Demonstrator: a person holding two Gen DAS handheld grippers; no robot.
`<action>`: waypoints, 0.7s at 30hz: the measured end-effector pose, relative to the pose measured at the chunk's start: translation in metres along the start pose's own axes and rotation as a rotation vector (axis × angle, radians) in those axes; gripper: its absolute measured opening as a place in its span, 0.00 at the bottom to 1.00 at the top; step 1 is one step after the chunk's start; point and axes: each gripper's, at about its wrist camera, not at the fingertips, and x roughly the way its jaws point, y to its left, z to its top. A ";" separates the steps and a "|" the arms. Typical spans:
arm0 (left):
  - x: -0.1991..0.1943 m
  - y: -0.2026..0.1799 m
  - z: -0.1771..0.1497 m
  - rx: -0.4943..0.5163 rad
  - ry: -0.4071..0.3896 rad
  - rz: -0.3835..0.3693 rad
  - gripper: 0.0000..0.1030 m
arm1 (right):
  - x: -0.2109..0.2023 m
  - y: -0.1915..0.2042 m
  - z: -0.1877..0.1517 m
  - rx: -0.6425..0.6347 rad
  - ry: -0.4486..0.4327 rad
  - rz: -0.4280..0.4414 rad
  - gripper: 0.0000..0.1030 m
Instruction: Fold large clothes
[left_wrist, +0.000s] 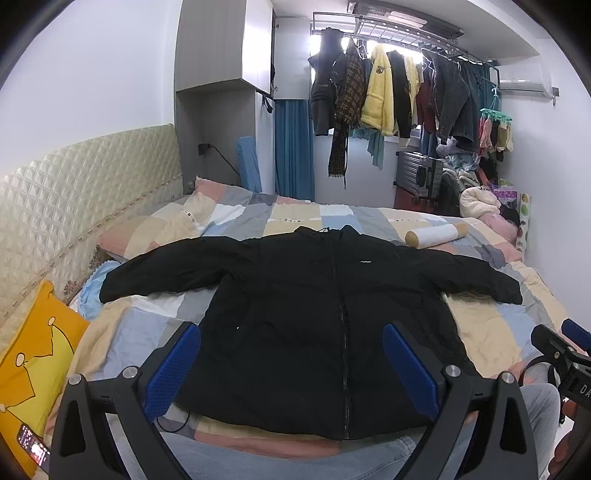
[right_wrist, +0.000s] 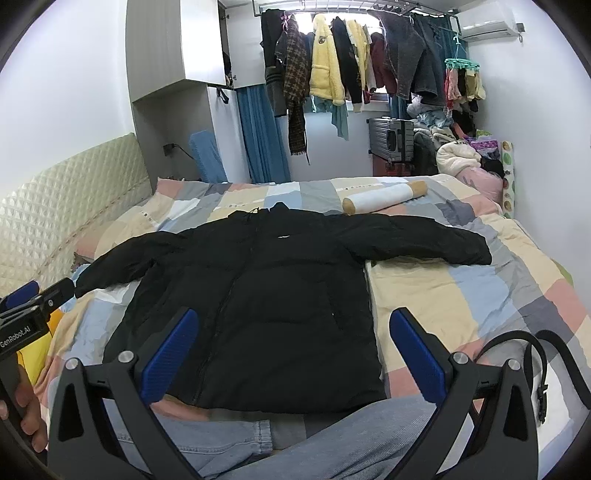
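1. Here, the left gripper (left_wrist: 291, 365) hangs above the near hem with its blue pads spread wide and nothing between them; the right gripper (right_wrist: 291, 354) is likewise wide apart and empty, held over the hem's right half.
2. Just beyond both sets of fingers lies the black jacket (left_wrist: 332, 317), front up and zipped, on the patchwork quilt (right_wrist: 461, 288). Its hem is nearest the person, its collar is toward the far side, and both sleeves are stretched out sideways.
3. The step in hand, as I judge it, is the first fold, and no cloth has been gripped yet. A sensible start is a sleeve: the left sleeve (left_wrist: 155, 269) for the left gripper, the right sleeve (right_wrist: 424, 240) for the right.
4. To do it well, come down on the cuff so that the pads pinch both layers of the padded cloth rather than only the top skin, then carry it across the chest and lay it flat without dragging the body.
5. The padding looks thick and springy, so it may slip from a shallow bite or puff back open; a deep grip and a press along the crease should help.
6. A white roll (right_wrist: 384, 195) lies near the collar, apart from the jacket, and need not be touched.
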 end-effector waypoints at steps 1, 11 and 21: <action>0.000 0.000 0.000 0.000 -0.003 0.001 0.97 | 0.000 -0.001 -0.001 0.002 0.004 0.001 1.00; -0.002 0.001 -0.002 -0.005 -0.006 -0.019 0.97 | 0.000 -0.002 -0.001 -0.002 0.021 0.003 1.00; 0.011 -0.014 0.007 -0.023 -0.008 -0.066 0.97 | 0.004 -0.015 0.013 0.063 0.014 0.050 1.00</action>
